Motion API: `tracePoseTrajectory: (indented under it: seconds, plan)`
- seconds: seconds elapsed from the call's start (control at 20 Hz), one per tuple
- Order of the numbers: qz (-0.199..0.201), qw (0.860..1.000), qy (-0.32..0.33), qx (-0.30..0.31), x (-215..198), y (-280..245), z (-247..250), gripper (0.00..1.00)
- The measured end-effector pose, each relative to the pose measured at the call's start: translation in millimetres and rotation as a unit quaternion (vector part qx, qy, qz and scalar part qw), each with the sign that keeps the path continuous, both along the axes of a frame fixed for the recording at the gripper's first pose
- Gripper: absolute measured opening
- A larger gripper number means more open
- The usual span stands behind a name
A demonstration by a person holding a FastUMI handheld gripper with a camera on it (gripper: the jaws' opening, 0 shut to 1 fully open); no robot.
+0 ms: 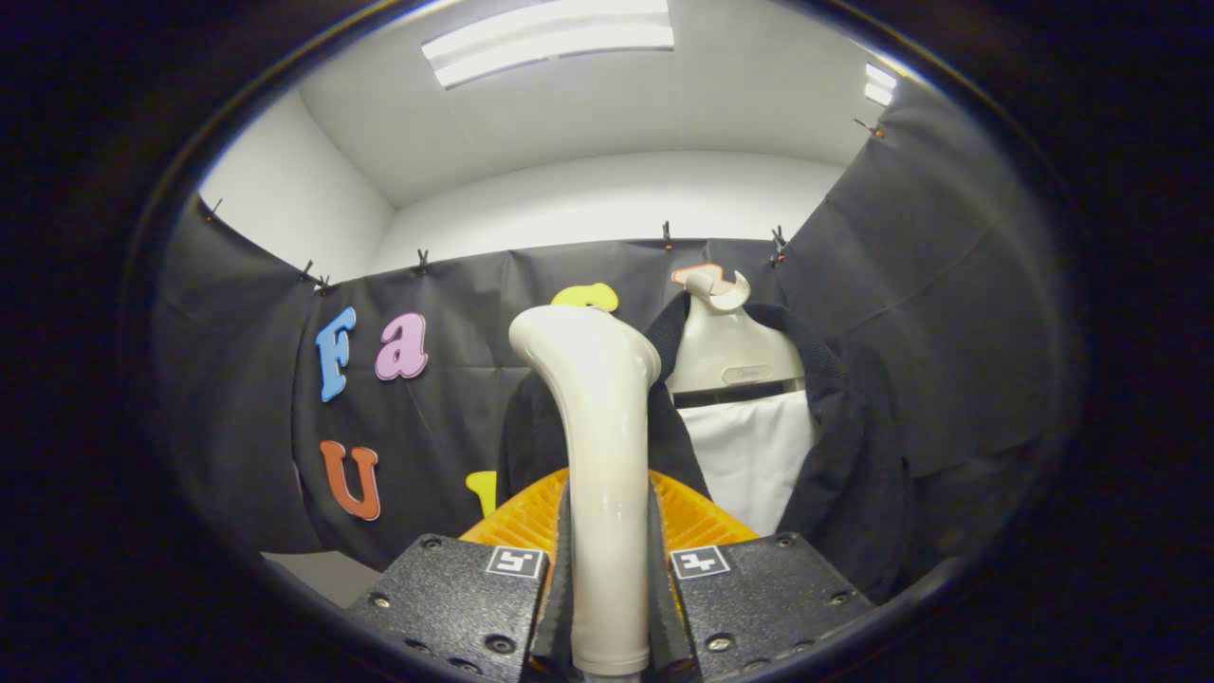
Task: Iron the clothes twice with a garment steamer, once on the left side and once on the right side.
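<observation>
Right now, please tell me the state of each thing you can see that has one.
Gripper: jaws shut on the steamer handle.
Steamer handle: held upright between the jaws, its head raised in front of the jacket.
Dark jacket: hanging on the hanger, front open.
White cloth: hanging flat inside the open jacket.
Hanger: upright, carrying the jacket.

Ceiling light point(548, 40) overhead, white wall point(607, 204), clips point(422, 259) w/ black cloth.

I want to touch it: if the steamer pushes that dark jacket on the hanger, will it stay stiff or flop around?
Probably floppy: the dark jacket drapes in soft folds from its hanger, so it would likely swing. The steamer handle, clamped between the gripper jaws, looks smooth and rigid.
</observation>
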State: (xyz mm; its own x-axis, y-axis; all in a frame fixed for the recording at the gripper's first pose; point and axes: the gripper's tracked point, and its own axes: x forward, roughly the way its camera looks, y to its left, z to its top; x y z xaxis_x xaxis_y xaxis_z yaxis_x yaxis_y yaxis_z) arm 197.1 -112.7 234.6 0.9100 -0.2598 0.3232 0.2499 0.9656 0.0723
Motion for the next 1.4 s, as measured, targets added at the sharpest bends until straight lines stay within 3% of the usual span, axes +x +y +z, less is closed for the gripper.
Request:
tracePoseTrajectory:
  seconds: [0.7, 1.4]
  plan:
    - [-0.063, 0.994, 0.091, 0.019, -21, -4, -89, 0.36]
    - [-0.094, 0.977, 0.190, 0.037, -62, -20, -190, 0.36]
